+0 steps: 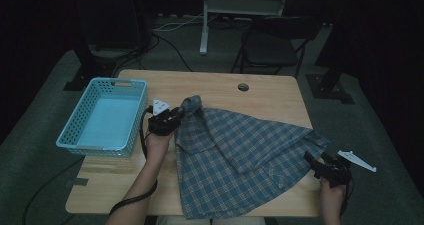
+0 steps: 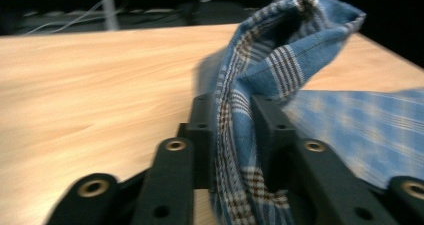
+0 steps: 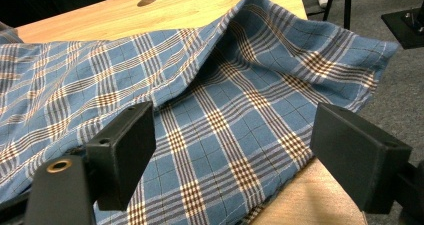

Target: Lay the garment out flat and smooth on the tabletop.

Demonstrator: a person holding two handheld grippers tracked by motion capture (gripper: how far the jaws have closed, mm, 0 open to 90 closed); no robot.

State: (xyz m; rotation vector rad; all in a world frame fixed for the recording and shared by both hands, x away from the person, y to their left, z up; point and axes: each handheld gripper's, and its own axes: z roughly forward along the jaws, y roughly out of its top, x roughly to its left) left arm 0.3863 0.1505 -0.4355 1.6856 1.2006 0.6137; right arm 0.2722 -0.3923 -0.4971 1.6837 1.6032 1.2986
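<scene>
A blue plaid cloth (image 1: 240, 155) lies spread over the right half of the wooden table (image 1: 220, 87), its right edge hanging past the table's side. My left gripper (image 1: 177, 114) is at the cloth's far left corner, shut on a bunched fold that stands up above the table. In the left gripper view that fold of cloth (image 2: 280, 60) runs between the two black jaws of the left gripper (image 2: 234, 102). My right gripper (image 1: 320, 162) hovers at the cloth's right edge, open. In the right gripper view the right gripper (image 3: 232, 115) has its jaws wide apart above the cloth (image 3: 225, 85), with nothing held.
A light blue plastic basket (image 1: 95, 147) sits on the table's left side, beside my left hand. A round cable hole (image 1: 243, 87) is near the table's far edge. A dark chair (image 1: 270, 45) and a white stand (image 1: 204, 35) are on the floor beyond the table.
</scene>
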